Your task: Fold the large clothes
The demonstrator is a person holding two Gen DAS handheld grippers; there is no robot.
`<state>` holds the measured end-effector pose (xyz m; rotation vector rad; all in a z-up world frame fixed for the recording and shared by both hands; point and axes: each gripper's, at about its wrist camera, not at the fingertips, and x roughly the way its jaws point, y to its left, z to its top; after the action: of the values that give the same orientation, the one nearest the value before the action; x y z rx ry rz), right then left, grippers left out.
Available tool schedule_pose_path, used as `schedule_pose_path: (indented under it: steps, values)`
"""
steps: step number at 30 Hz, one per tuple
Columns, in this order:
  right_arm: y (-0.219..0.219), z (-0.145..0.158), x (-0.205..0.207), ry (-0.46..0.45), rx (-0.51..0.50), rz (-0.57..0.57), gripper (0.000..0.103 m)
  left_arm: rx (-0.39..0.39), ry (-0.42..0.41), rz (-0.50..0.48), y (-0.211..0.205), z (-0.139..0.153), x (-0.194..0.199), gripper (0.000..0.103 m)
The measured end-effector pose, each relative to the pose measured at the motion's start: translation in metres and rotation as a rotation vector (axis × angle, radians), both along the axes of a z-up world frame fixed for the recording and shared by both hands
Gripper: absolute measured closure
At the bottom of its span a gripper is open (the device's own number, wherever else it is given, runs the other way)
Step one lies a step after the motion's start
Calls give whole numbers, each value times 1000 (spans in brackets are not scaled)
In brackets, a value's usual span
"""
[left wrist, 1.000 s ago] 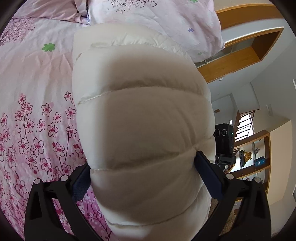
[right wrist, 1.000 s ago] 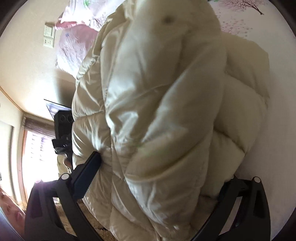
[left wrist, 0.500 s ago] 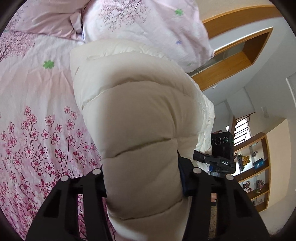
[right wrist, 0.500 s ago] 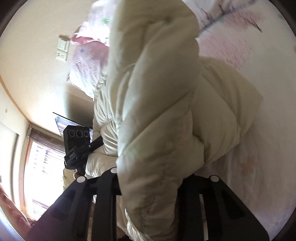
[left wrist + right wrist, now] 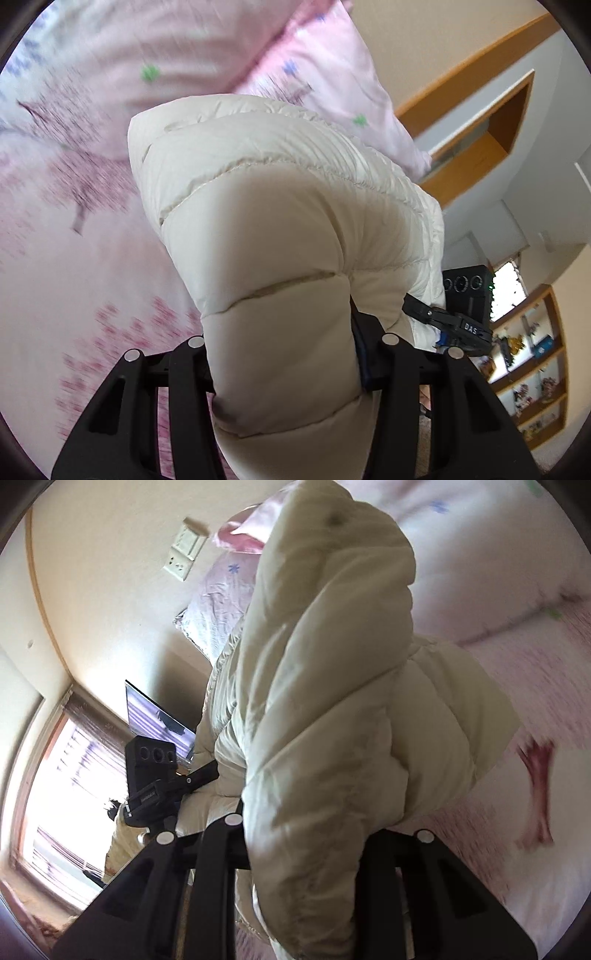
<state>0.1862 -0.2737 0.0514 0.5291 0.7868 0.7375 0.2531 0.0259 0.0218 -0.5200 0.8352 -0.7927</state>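
Down jacket (image 5: 280,236): cream-white, quilted in horizontal channels; reads more yellowish-ivory in the right wrist view (image 5: 332,686). Bedsheet (image 5: 74,258): pale pink, printed with darker pink blossoms and dark branch motifs, blurred. Pillow (image 5: 325,85): pale pink with small green and blue-violet flowers. Left gripper (image 5: 284,354) and right gripper (image 5: 306,849): black frames, silver screw heads. Wall (image 5: 103,583): cream. Socket plate (image 5: 184,554): white. Shelf unit (image 5: 532,373): warm brown wood.
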Motion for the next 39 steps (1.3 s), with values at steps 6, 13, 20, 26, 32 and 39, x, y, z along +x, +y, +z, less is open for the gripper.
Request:
schedule_pose_path:
  steps: [6,13,20,26,32,39]
  values:
    - [20,-36,33,106,-20,-3,81,105,33,94,31,-15,26,54]
    - [20,-93,52,343,5,-74,64,194,127,134,44,-57,46,43]
    - [-2,-79,22,323,-123,-200,33,271,74,196,40,-39,31,31]
    - [-18,-32,-47,-18,-341,-420,36,377,-155,312,42,0,-26,31]
    - [24,-27,-98,-178,-379,-210,72,526,-409,184,-21,18,-81,27]
    - [84,-52,-80,-74,-476,-184,72,562,-356,100,-41,-11,-73,26]
